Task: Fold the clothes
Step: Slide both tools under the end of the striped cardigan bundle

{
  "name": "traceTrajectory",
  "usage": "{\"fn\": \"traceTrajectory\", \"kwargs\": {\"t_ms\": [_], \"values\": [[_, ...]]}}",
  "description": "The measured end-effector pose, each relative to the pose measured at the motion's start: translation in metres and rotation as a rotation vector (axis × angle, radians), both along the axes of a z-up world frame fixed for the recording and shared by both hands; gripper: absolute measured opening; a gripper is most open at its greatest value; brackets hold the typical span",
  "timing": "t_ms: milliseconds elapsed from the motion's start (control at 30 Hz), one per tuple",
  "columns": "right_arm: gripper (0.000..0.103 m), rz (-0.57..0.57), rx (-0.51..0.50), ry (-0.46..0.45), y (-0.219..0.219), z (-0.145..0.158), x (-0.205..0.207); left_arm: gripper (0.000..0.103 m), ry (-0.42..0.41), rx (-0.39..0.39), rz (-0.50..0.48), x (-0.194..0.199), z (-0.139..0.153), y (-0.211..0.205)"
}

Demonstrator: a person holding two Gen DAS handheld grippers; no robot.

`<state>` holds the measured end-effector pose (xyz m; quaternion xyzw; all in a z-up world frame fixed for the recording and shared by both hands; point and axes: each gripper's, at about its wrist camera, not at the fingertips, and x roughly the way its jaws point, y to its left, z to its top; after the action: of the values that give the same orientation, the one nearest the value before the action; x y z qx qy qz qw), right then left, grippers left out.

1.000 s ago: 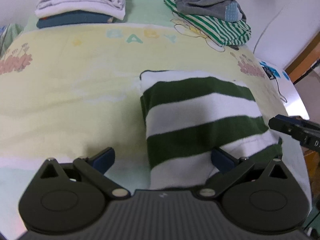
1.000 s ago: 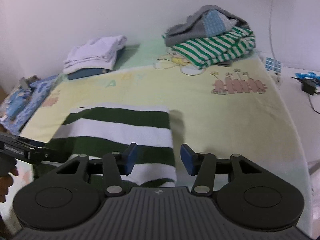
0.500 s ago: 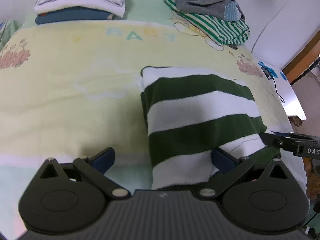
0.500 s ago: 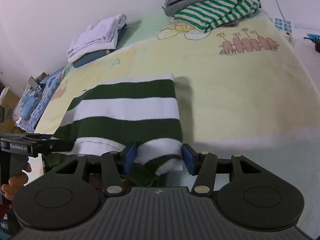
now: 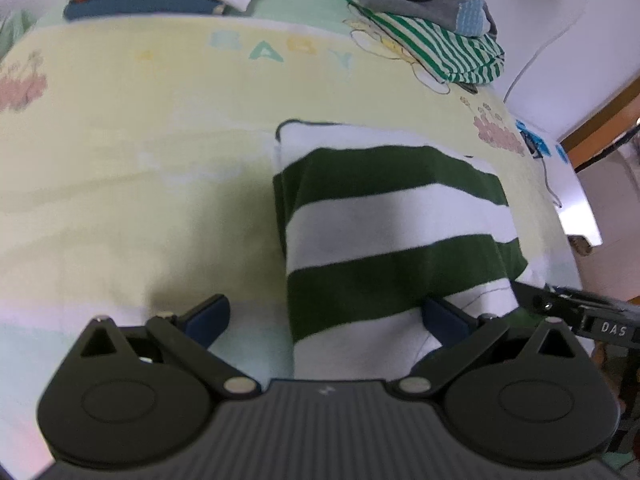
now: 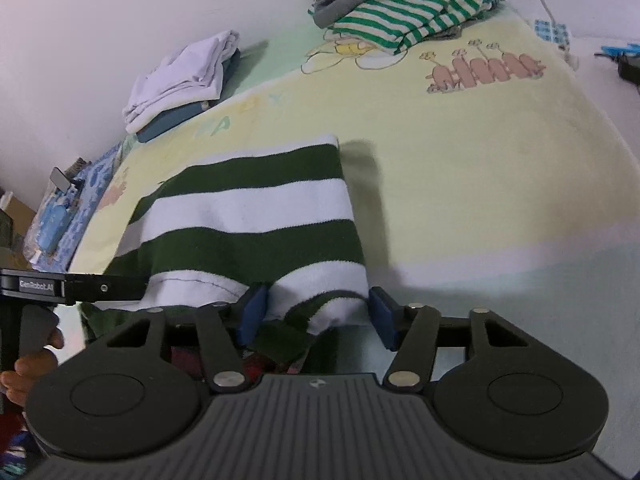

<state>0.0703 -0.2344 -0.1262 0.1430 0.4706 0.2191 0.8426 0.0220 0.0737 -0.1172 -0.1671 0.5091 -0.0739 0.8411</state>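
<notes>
A dark-green and white striped garment lies folded into a long strip on the yellow baby blanket. My left gripper is open wide over its near end: the strip's left edge lies between the fingers and the right finger rests over the cloth. In the right wrist view the garment hangs off the bed edge. My right gripper is open, its blue pads on either side of the near right corner without squeezing it. The right gripper's fingers show at the hem.
A folded white-on-blue stack sits at the far left, and a heap of green-striped and grey clothes at the far right. Blue packets lie left of the bed, a power strip and cable to the right. A hand holds the left gripper.
The right gripper sank and rolled, bringing the garment's near right corner between its pads. In the left wrist view its fingers slid in to the hem. The left gripper stayed put.
</notes>
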Motion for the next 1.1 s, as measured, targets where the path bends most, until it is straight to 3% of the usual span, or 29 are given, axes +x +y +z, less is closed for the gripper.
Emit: {"fn": "traceTrajectory", "kwargs": {"t_ms": [300,500,600,700,867,1100], "values": [[0.048,0.033,0.055,0.083,-0.002,-0.001,0.012,0.102,-0.013,0.014,-0.039,0.005,-0.001,-0.003],[0.048,0.073,0.005,0.077,0.006,0.002,0.015,0.102,-0.023,0.029,-0.028,0.003,-0.001,-0.005],[0.051,0.053,0.01,0.081,0.006,0.001,0.015,0.102,-0.024,0.004,0.01,0.002,-0.001,-0.008],[0.051,0.041,0.012,0.069,0.006,0.001,0.013,0.102,-0.008,-0.103,0.011,0.002,-0.003,-0.011],[0.052,0.041,0.001,0.057,0.008,0.001,0.011,0.102,-0.039,-0.032,-0.034,-0.001,-0.003,-0.036],[0.054,0.06,-0.016,0.059,0.008,0.001,0.014,0.102,-0.035,-0.074,-0.042,0.001,-0.004,-0.03]]}}
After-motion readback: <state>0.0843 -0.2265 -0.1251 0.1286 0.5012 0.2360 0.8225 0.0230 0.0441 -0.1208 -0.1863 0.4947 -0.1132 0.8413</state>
